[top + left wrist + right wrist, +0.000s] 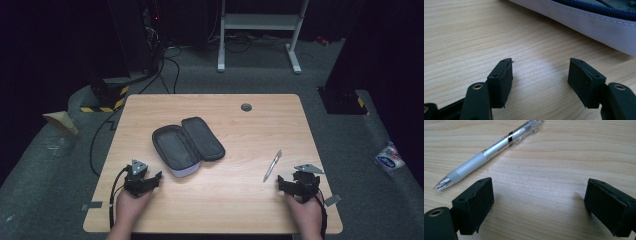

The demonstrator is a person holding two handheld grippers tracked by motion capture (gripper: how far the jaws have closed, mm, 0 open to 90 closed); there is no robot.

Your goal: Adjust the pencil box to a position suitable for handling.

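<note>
Pen: a slim ballpoint [489,151] with clear barrel, frosted soft grip sleeve and a dark band midway; lies flat on the tabletop [235,200], just ahead and left of the right tongs [292,186].
Pen handling: judged light and stiff; the clear barrel likely slick and apt to roll, the sleeve less so (best bet for the pads). Take it across the sleeve, jaws square to its length.
Pouch: grey zip case [187,144], open, lid folded back, mid-tabletop, well apart from the pen [273,165]. White fabric side wall and blue zipper [599,10] in the left gripper view.
Pouch handling: judged soft, light, will give under a pinch; the rim by the zipper looks the firmest hold.
Left tongs: [149,181] wide, nothing between the jaws, resting low near the pouch's near corner, not touching it.
Right tongs: wide, nothing between the jaws, bare wood under them.
Writing: small print on the pen barrel, too blurred to read; no brand legible on the pouch.
</note>
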